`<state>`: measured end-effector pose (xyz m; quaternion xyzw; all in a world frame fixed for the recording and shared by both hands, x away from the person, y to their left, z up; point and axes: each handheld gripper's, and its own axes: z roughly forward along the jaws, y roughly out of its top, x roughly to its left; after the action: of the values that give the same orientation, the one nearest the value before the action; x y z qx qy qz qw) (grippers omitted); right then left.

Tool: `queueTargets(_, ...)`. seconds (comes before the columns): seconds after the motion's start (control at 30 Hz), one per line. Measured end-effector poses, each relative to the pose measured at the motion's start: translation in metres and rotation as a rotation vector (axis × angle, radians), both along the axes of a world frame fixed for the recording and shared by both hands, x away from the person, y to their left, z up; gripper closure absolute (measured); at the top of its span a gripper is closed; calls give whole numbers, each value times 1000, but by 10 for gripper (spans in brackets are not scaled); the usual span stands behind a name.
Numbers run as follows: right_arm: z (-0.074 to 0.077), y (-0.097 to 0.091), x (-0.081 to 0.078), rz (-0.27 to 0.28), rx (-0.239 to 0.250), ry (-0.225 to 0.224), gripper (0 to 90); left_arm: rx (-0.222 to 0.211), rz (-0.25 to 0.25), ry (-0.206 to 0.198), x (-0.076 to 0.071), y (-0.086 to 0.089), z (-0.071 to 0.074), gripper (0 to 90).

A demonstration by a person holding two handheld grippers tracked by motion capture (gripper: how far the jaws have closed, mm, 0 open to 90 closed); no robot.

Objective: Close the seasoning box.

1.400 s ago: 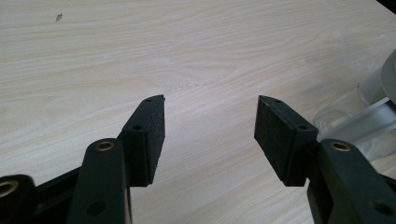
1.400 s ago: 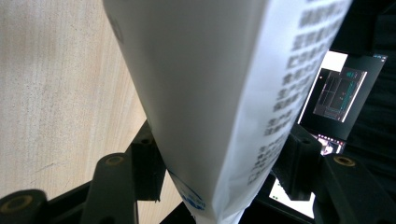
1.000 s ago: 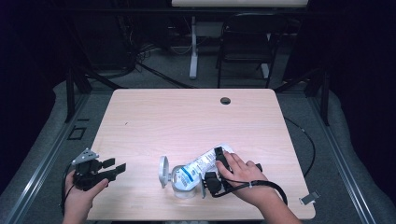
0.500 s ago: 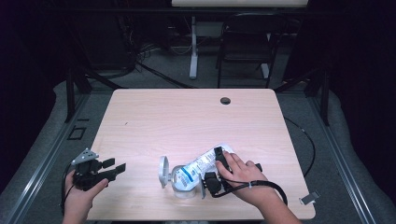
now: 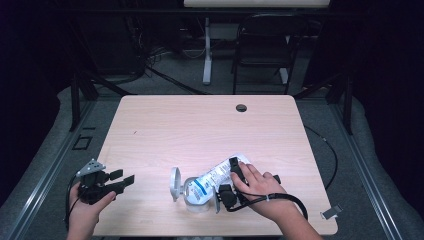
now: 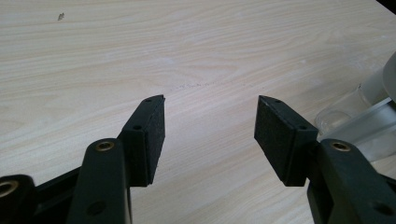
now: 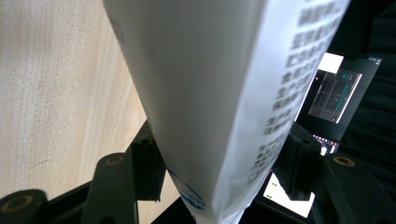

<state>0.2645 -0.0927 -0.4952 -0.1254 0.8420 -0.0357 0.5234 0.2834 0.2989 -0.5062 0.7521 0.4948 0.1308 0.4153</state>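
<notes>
A dim room surrounds the pale wooden desk (image 5: 200, 130). Near its front edge lies a white printed pouch (image 5: 212, 181) beside a clear container (image 5: 192, 192). The right gripper (image 5: 229, 180) is clamped on the pouch, one jaw on each side. The left gripper (image 5: 122, 180) hangs well apart to the left, jaws spread and empty.

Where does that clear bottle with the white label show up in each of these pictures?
High view: the bottle lies near the table's front edge, between the right gripper's fingers.
Left gripper view: its clear end sits at the right edge.
Right gripper view: its white label stands close between the fingers.
Shared landmark: the pale wooden table.
</notes>
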Motion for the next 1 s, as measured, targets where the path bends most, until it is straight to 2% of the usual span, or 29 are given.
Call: queueTargets(1.0,1,1,0,2,-13,-7,440,-1,2,3,0,1,-1,437)
